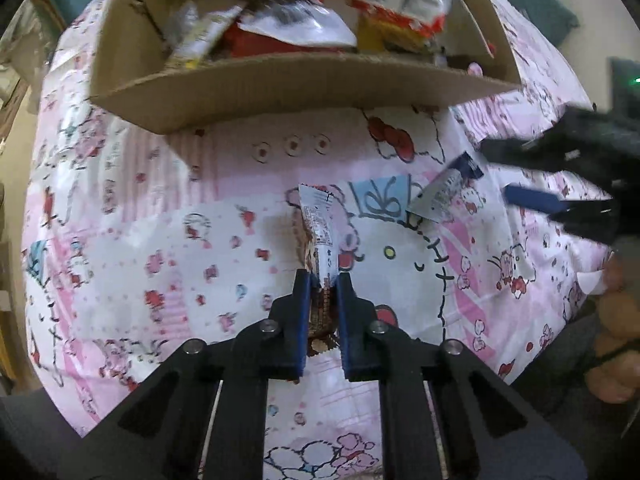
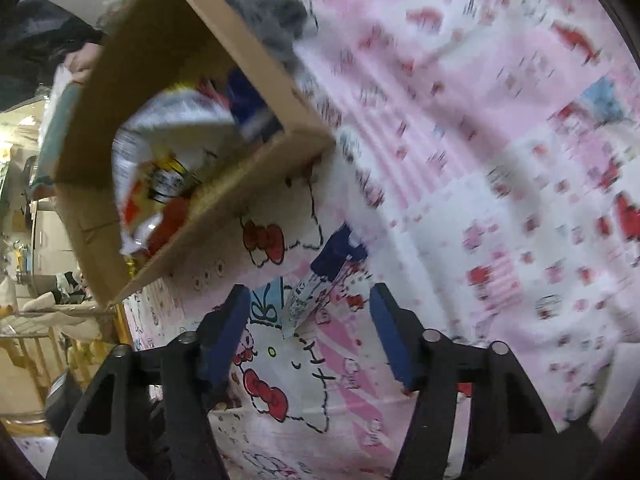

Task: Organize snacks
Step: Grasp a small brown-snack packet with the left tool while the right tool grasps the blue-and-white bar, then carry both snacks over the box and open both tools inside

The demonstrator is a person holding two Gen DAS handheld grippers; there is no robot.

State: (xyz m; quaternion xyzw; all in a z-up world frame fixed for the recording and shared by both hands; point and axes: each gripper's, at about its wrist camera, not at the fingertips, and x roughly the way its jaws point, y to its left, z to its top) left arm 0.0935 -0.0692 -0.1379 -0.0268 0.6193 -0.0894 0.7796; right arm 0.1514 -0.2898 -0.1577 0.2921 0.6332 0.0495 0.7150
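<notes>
My left gripper (image 1: 323,280) is shut on a slim brown and white snack packet (image 1: 318,224) that lies on the pink cartoon-print cloth (image 1: 160,220). A second packet, white with a dark blue end (image 1: 444,188), lies to its right. In the right wrist view that blue-ended packet (image 2: 320,284) sits between the fingers of my right gripper (image 2: 308,292), which stand apart from it on both sides, so the gripper is open. The right gripper (image 1: 516,172) also shows at the right edge of the left wrist view. A cardboard box (image 1: 304,88) holding several snack packs stands behind both packets.
The box (image 2: 224,200) is open-topped, and its near wall stands close behind the packets. A person's hand (image 1: 616,320) shows at the right edge. A grey fuzzy item (image 2: 280,28) lies beside the box. Shelving and clutter lie beyond the cloth's left edge.
</notes>
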